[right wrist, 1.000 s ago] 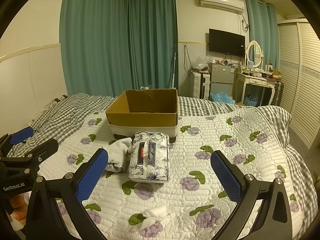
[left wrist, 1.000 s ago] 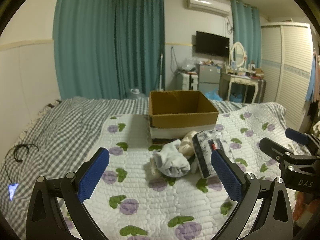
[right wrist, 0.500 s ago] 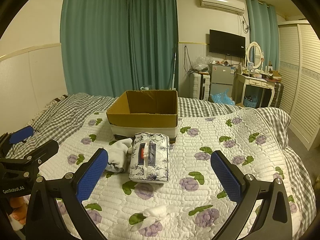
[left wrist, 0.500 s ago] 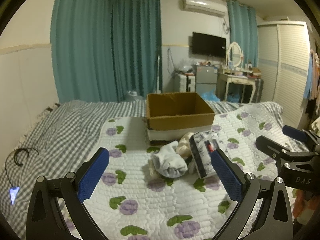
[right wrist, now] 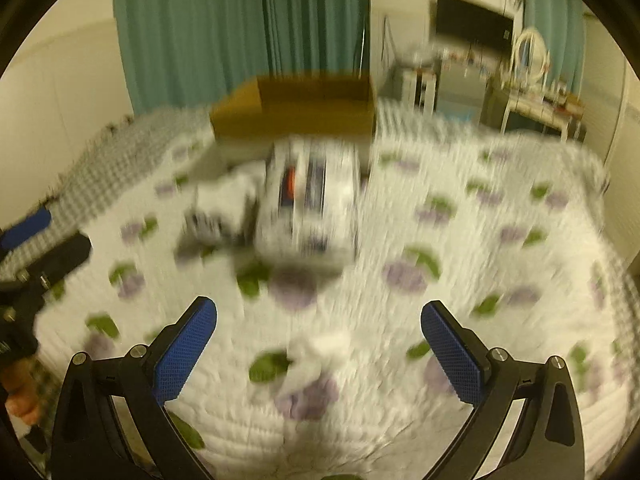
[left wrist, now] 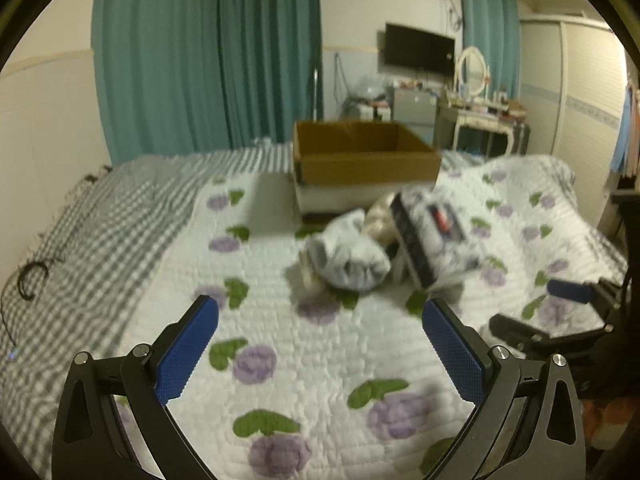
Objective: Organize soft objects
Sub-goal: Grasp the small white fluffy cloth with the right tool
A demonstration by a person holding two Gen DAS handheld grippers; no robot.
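Note:
On the flowered quilt lie a bundle of white socks (left wrist: 346, 254), a beige soft item (left wrist: 380, 220) behind it and a floral tissue pack (left wrist: 434, 236), all just in front of an open cardboard box (left wrist: 360, 160). My left gripper (left wrist: 320, 344) is open and empty, short of the socks. My right gripper (right wrist: 320, 344) is open and empty, above a crumpled white tissue (right wrist: 316, 356). The tissue pack (right wrist: 310, 204), the socks (right wrist: 224, 208) and the box (right wrist: 296, 108) also show, blurred, in the right wrist view.
The quilt (left wrist: 320, 380) covers a grey checked bed (left wrist: 100, 220). A black cable (left wrist: 30, 280) lies at the bed's left edge. Teal curtains, a TV, a dressing table and a wardrobe stand behind. The right gripper (left wrist: 568, 312) shows at the right in the left wrist view.
Both grippers have moved down and forward toward the quilt. The right wrist view is now motion-blurred. Nothing has been grasped.

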